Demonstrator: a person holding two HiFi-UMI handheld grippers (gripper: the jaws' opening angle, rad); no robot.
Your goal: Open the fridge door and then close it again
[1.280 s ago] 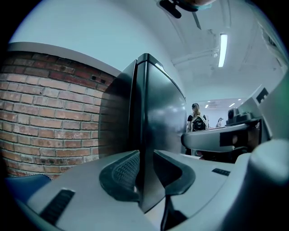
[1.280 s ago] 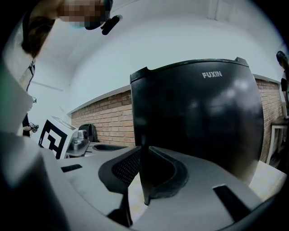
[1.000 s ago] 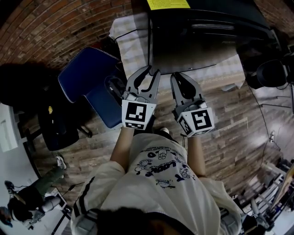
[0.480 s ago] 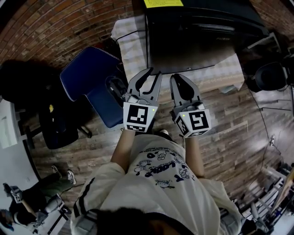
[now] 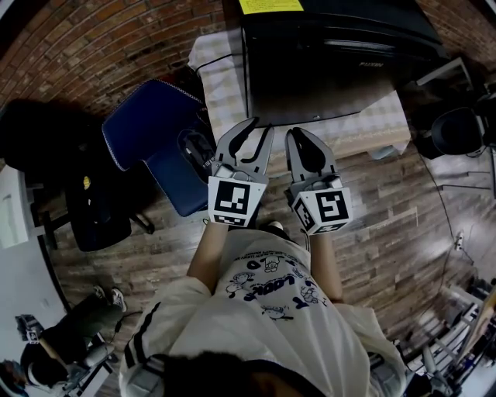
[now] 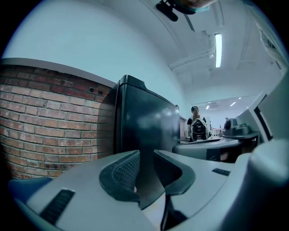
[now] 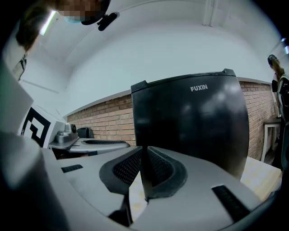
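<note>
— Checking your left gripper (image 6: 146,155): are its jaws together?
— Not quite. You hold them a narrow slit apart, with nothing between them. Your right gripper (image 7: 143,151) has its jaws closed together, empty.
— And the fridge (image 7: 194,122)?
— Straight ahead of both grippers, beyond their tips, untouched, its door shut

The brand name FUXIN stands in pale capitals near the top of the black fridge (image 7: 194,135) door, while the yellow label (image 5: 270,5) on its top is too small to read.
</note>
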